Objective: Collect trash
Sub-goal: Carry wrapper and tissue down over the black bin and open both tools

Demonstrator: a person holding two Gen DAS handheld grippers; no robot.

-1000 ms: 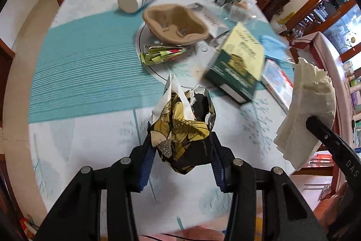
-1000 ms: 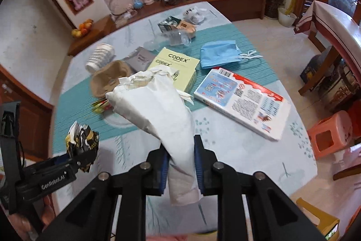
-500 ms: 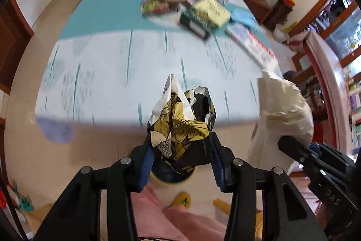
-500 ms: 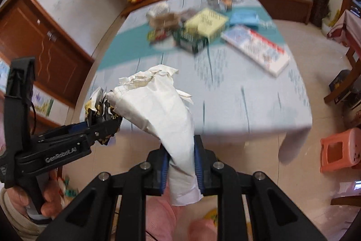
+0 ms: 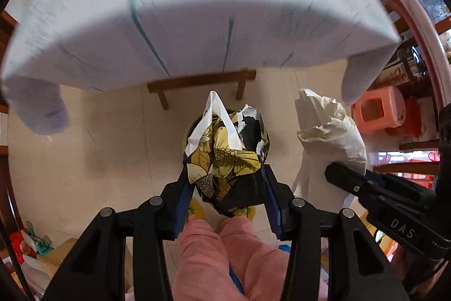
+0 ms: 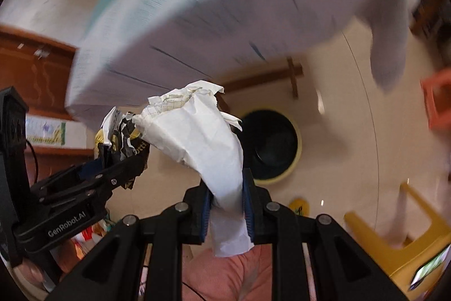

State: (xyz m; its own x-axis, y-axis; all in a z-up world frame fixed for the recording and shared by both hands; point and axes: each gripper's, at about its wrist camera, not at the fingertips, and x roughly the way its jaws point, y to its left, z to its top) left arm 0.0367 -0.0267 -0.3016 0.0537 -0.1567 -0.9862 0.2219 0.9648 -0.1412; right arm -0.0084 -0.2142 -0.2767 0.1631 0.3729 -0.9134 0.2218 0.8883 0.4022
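My left gripper (image 5: pixel 225 182) is shut on a crumpled black and yellow flowered wrapper (image 5: pixel 225 157) and holds it over the floor below the table edge. The wrapper hides most of a dark bin behind it. My right gripper (image 6: pixel 225 193) is shut on a crumpled white paper (image 6: pixel 205 137). In the right wrist view a round bin with a yellow rim and dark inside (image 6: pixel 270 151) stands on the floor just beyond the paper. The left gripper with the wrapper (image 6: pixel 124 137) shows to its left. The white paper also shows in the left wrist view (image 5: pixel 327 143), right of the wrapper.
The table with a white cloth (image 5: pixel 197 19) hangs over the upper part of both views. A wooden table brace (image 5: pixel 197 83) is under it. A pink stool (image 5: pixel 377 112) and a yellow stool (image 6: pixel 400 233) stand on the tiled floor to the right. Pink-clad legs (image 5: pixel 225 258) are below.
Both grippers have moved off the tabletop and tilted down toward the floor, each still holding its trash. The bin under the table edge has come into view.
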